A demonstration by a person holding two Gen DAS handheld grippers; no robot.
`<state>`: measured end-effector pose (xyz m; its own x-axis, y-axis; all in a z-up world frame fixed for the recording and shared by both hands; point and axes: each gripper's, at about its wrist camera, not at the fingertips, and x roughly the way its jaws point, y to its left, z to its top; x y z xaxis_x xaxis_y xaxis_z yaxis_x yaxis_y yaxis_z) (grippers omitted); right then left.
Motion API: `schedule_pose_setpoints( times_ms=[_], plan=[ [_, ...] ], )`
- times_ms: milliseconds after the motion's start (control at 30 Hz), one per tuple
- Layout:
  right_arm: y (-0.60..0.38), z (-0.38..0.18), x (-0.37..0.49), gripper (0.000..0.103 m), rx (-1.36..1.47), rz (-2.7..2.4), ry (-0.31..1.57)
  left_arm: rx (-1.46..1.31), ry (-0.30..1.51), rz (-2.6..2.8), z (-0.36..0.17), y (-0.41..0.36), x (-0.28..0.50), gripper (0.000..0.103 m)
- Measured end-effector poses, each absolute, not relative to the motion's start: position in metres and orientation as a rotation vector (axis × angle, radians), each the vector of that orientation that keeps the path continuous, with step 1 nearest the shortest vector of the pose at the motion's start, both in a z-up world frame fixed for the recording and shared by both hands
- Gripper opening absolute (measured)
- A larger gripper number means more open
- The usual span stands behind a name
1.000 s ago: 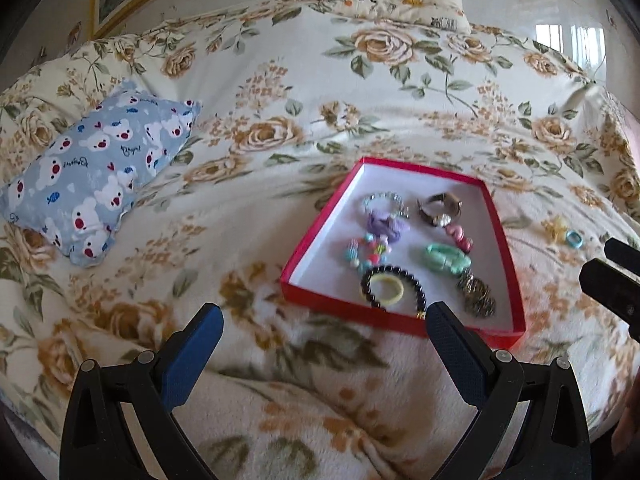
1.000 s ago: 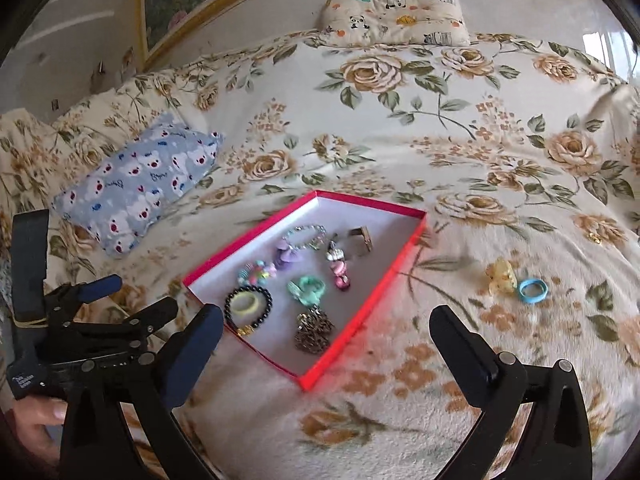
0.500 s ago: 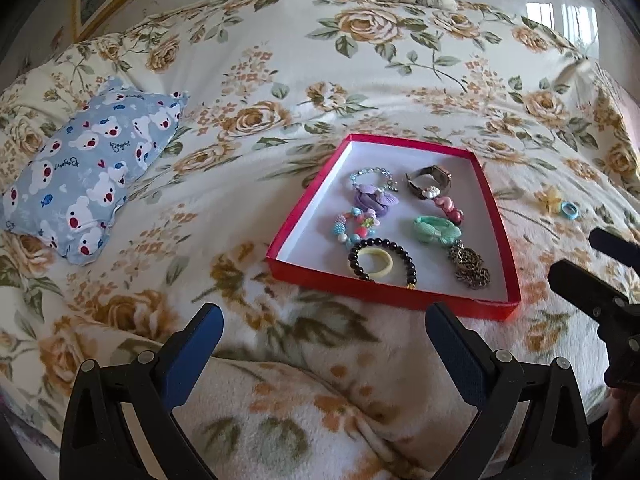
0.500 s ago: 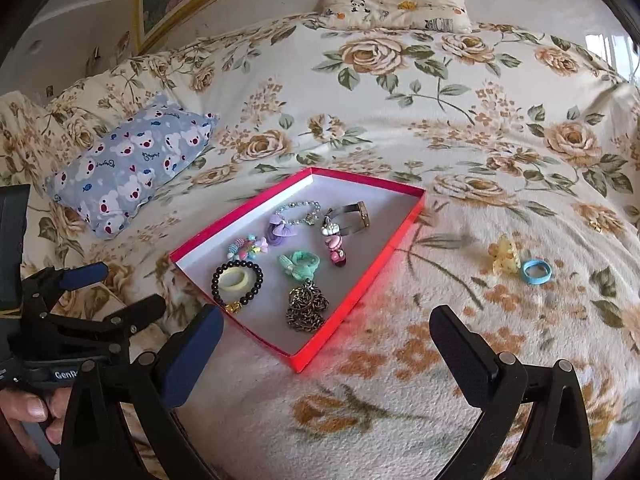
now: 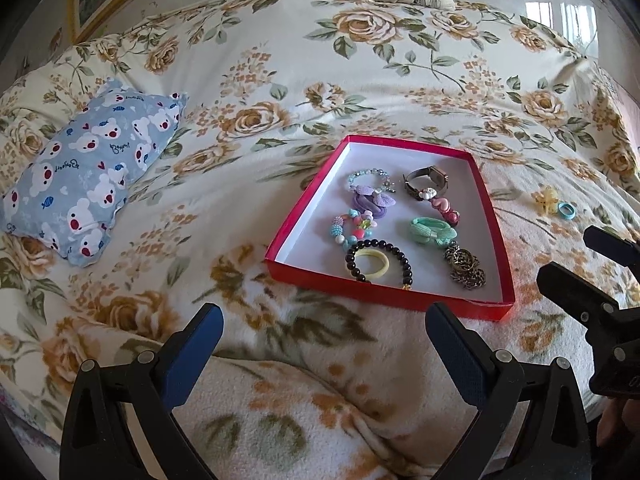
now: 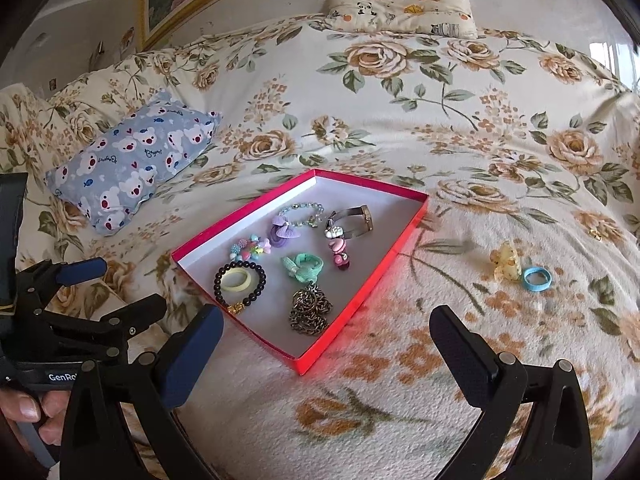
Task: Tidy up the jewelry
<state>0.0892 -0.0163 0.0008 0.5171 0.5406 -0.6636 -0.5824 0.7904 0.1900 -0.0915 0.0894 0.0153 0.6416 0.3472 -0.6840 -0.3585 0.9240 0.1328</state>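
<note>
Jewelry fills most of the red box point(image 6: 404, 227) on the floral blanket point(image 6: 400, 128): a black bead bracelet point(image 6: 239, 282) ringed around a yellow band point(image 6: 235, 281), a mint hair tie point(image 6: 303, 267), a dark chain point(image 6: 310, 308), a watch point(image 6: 352, 220), a purple bow point(image 6: 283, 232) and a coloured bead bracelet point(image 6: 248, 249); two pieces lie outside it on the blanket, well to the box's right — a yellow hair clip point(image 6: 506, 265) and, just beside it, a blue ring point(image 6: 537, 278).

Both tools hover empty near the bed's front edge; the right gripper point(image 6: 324, 344) has its fingers spread wide with nothing between them, and the left gripper point(image 5: 324, 340) is likewise fully apart, facing the box's near wall.

By my reading the two strays are what remains, and the right gripper sits nearer to them. Risks lie mostly in the blanket; it is soft and fleecy, so fingers pressed down on the thin ring could pinch pile instead, or push the ring deeper into the fabric. Clip and ring lie so close that closing on one may nudge or drag the other; the smooth ring could also squirt sideways out of the pads. Box walls are light card on a yielding surface — a bump during the drop could tip it and spill what is already sorted.
</note>
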Motion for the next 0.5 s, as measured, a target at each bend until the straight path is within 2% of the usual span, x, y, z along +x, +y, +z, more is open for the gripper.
schedule_pose_setpoints(
  times_ms=[500],
  plan=[
    [-0.0170, 0.0001, 0.0914, 0.103, -0.047, 0.674, 0.787, -0.018, 0.778, 0.401, 0.0138, 0.0907, -0.0891, 0.102]
  ],
)
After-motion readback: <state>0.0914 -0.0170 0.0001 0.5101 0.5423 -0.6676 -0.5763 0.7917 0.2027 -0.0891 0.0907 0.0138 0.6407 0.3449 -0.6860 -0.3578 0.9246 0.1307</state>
